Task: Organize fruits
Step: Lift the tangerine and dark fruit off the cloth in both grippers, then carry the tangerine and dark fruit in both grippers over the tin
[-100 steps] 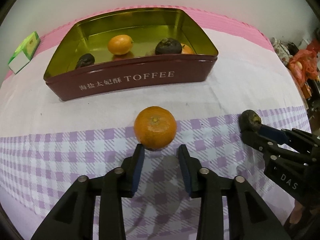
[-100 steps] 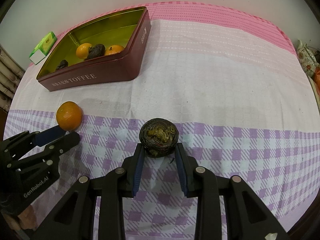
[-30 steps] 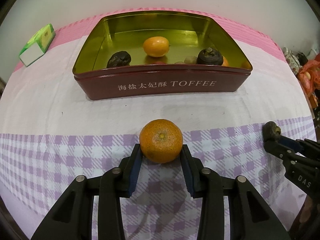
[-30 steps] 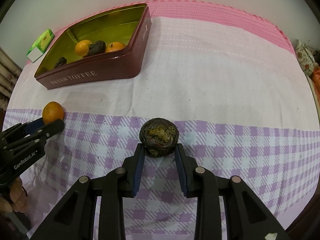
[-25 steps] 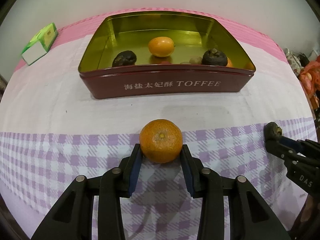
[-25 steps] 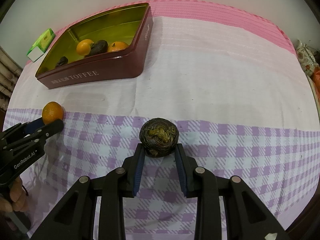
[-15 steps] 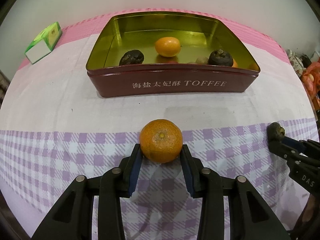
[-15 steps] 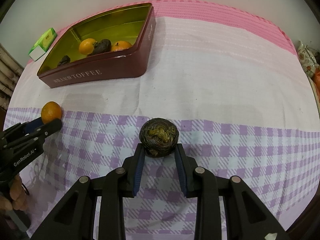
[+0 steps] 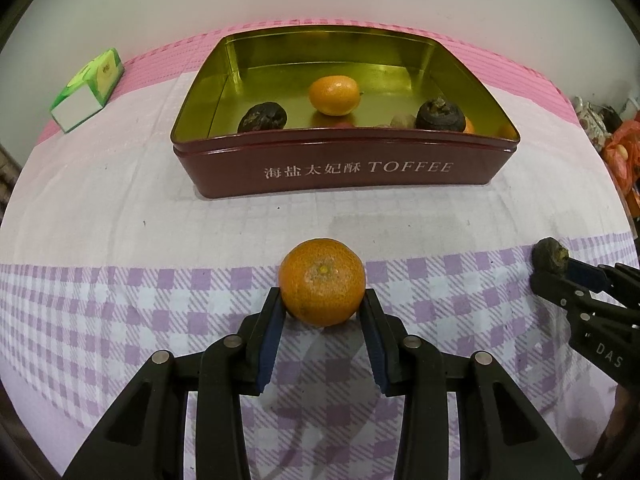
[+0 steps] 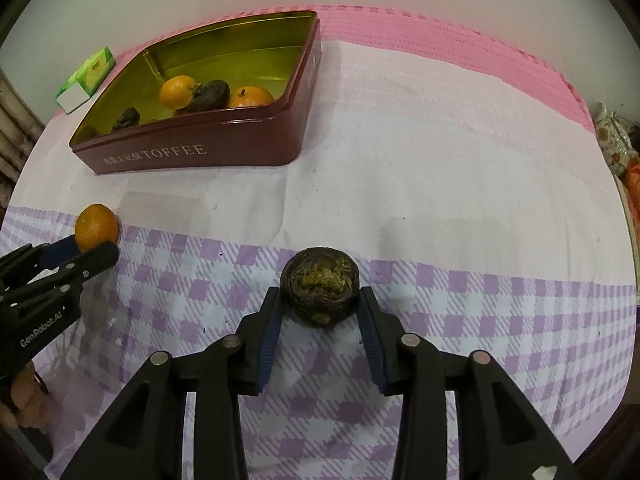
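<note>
My left gripper (image 9: 322,298) is shut on an orange (image 9: 322,282), both blue pads pressed to its sides above the checked cloth. My right gripper (image 10: 320,300) has a dark wrinkled fruit (image 10: 320,294) between its fingers. Its jaws are opening, and a small gap shows at the right pad. Farther back stands the maroon toffee tin (image 9: 224,176) with a gold inside. It holds an orange (image 9: 334,94) and two dark fruits (image 9: 262,117) (image 9: 440,114). Each gripper appears at the edge of the other's view: right gripper (image 9: 548,276), left gripper (image 10: 92,250) with its orange (image 10: 97,226).
A green and white carton (image 9: 86,90) lies left of the tin (image 10: 240,140), near the pink strip at the cloth's far edge. An orange plastic bag (image 9: 624,152) and clutter sit past the right edge. A hand (image 10: 24,408) shows under the left gripper.
The left gripper closed on the orange some seconds back and has kept its grip. The right gripper's jaws have just widened, and the dark fruit sits slightly lower between them.
</note>
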`<state>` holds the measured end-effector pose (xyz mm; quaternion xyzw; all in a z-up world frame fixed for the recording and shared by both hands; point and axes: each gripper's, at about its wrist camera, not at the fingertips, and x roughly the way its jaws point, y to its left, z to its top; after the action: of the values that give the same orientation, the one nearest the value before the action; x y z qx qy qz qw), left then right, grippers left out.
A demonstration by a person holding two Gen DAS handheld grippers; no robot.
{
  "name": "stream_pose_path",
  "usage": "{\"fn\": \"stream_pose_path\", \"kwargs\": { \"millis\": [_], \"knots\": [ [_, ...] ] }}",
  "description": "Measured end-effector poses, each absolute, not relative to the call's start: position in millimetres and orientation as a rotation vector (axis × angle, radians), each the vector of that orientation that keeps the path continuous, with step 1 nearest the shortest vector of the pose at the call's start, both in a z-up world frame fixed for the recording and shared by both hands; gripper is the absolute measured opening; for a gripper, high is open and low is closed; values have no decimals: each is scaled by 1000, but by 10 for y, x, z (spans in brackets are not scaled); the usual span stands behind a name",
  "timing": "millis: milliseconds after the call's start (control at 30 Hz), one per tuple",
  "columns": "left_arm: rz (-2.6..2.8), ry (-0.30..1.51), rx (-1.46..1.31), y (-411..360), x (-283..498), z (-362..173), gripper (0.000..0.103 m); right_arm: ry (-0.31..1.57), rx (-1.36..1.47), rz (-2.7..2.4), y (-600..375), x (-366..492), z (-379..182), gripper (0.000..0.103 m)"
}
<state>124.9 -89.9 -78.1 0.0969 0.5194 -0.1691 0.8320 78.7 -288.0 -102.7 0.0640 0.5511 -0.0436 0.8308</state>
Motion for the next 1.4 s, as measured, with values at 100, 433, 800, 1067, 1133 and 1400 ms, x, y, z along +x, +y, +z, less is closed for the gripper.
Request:
{"fn": "stream_pose_path", "kwargs": {
  "millis": [100, 433, 800, 1067, 1133, 1400],
  "knots": [
    [-360, 1103, 202, -909, 1262, -803, 39, 1168, 134, -97, -2884, 781, -1018, 34],
    [-368, 1108, 191, -844, 1282, -801, 39, 1176, 147, -70, -2839, 749, -969, 33],
    [-388, 1078, 150, -829, 1344, -579, 39, 1138, 136, -17, -2701, 765, -732, 33],
    [-411, 1004, 129, -805, 1479, -200, 39, 1074, 139, 17, -2730, 912, -413, 33],
    [-411, 982, 130, -775, 1571, -109, 39, 1063, 152, 26, -2735, 987, -330, 33],
    [-384, 975, 119, -765, 2025, -46, 39, 1015, 143, 54, -2649, 1451, -130, 33]
  ]
}}
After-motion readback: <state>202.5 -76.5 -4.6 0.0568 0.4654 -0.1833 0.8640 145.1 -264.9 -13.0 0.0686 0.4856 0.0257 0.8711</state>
